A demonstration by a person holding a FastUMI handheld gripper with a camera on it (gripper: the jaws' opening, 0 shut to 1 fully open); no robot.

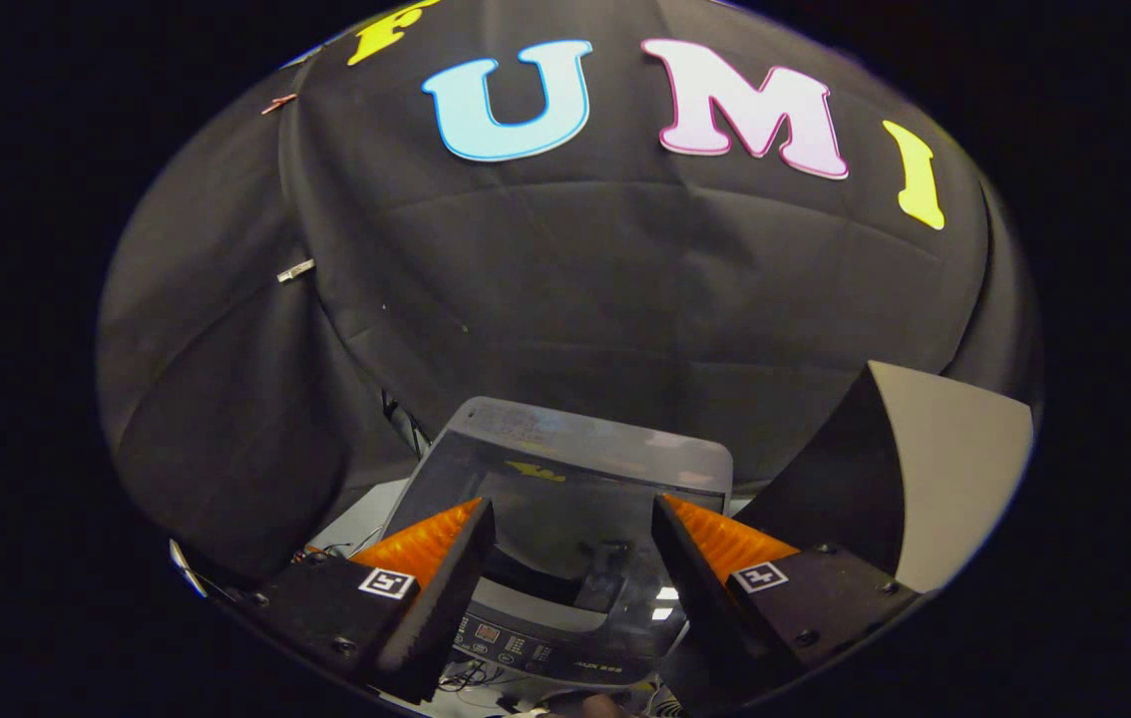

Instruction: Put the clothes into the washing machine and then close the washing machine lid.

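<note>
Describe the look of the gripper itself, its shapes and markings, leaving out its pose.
The gripper has two wedge-shaped fingers that taper toward their tips, with ribbed inner faces. Each sits on a blocky base fastened with screws, and each base carries a small square black-and-white marker. The fingers stand apart, open, with the washing machine beyond them. No cable on the gripper can be made out.

Your washing machine (565, 519) reads pale grey, its raised lid (575, 469) see-through and smoky with a small yellow mark on it. The control panel (536, 648) is darker grey with a tiny red display. Beside it, a board (954, 469) shows off-white, its other face black.
</note>
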